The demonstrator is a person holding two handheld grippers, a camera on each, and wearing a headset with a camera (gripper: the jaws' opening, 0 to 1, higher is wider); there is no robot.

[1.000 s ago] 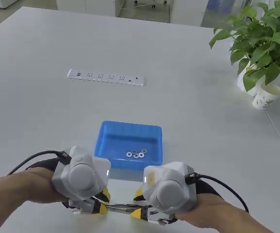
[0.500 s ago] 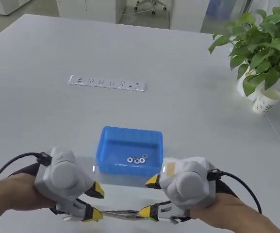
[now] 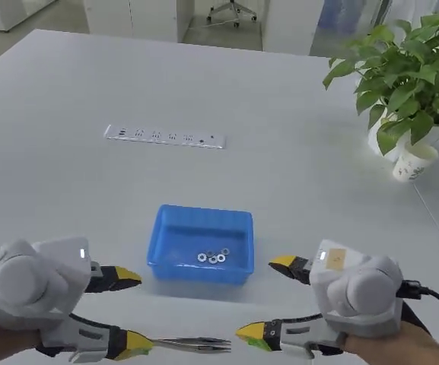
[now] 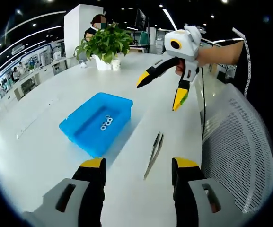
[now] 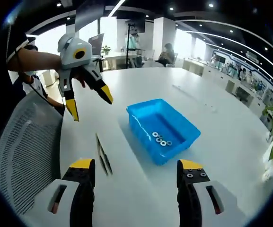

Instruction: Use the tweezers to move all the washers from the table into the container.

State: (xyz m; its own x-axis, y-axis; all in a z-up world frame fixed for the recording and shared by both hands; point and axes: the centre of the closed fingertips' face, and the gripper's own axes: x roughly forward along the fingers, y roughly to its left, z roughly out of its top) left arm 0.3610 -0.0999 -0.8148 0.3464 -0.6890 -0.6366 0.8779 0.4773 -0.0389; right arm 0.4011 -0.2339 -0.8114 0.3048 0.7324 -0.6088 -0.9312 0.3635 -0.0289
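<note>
Now | my left gripper (image 3: 143, 310), right gripper (image 3: 255, 296): spread, empty | tweezers (image 3: 192, 345) flat between them | washers (image 3: 213, 257) in blue bin (image 3: 181, 228) ahead | best I lift clear, no nudging.

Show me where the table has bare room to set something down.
Widest free patch: between the power strip and the blue bin. Also bare: left of the bin, and right of it up to the plant and paper cup. Crowded: the near edge, where tweezers lie between the left tool and right tool.
</note>
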